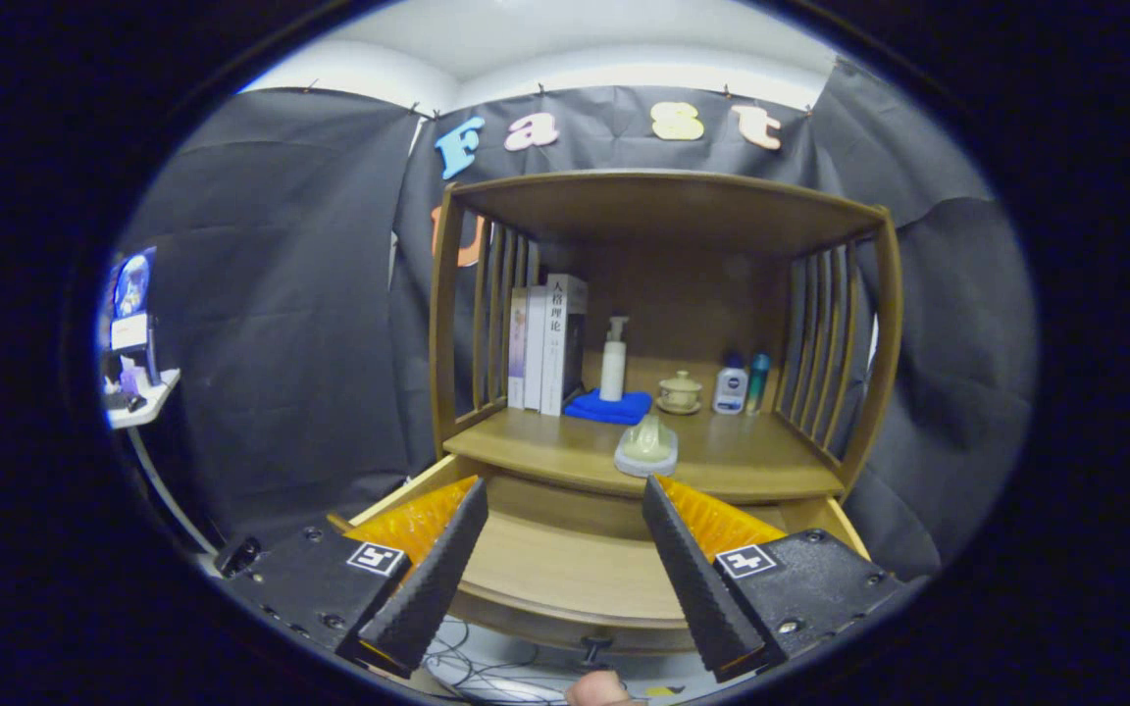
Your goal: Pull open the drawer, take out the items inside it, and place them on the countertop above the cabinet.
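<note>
Two fingers of the tool [560, 559] stand wide apart with nothing between them, hovering over the pulled-out drawer [565, 569], whose visible wooden floor is bare. Far off to the left, a small shelf [138, 402] with a screen [131, 304] sits against the dark cloth wall. On the cabinet's worktop [722, 456], under a slatted wooden frame, the back row starts with a few upright books [545, 343], then a white pump bottle [613, 361] standing on a folded blue cloth [609, 406], a small lidded cup [680, 392] on a saucer, a white bottle with a blue cap [731, 384] and a slim teal bottle [757, 382] just beside it. Nearer the front edge, just beyond the right finger, lies a pale item on a flat base [646, 446]. Below the drawer front, cables [472, 667] lie on the floor and a fingertip [596, 689] shows.
</note>
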Demonstrator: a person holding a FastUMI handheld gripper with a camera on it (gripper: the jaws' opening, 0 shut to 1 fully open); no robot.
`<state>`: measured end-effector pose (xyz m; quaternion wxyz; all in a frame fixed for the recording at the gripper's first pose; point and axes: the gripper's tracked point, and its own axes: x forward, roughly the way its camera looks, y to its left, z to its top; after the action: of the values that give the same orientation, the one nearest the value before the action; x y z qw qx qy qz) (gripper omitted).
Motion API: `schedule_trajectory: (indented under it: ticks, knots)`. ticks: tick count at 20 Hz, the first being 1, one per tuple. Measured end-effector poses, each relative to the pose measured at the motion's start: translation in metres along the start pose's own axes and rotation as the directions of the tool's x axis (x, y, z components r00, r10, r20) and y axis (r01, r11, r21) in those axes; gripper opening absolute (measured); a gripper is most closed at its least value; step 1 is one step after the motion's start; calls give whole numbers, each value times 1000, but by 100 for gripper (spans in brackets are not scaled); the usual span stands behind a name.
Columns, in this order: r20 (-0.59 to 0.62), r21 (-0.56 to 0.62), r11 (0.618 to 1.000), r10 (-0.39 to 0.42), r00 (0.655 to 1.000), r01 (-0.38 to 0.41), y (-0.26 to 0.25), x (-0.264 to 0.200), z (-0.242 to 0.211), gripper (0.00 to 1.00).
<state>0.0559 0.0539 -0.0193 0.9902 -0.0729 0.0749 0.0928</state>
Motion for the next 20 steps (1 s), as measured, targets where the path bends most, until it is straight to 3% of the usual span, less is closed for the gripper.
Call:
schedule_trajectory:
  ticks: [9, 20]
  knots:
    - [134, -29, 999, -32, 991, 37, 2, -34, -51, 100]
    - [-16, -2, 989, -150, 989, 150, -15, -38, -156, 100]
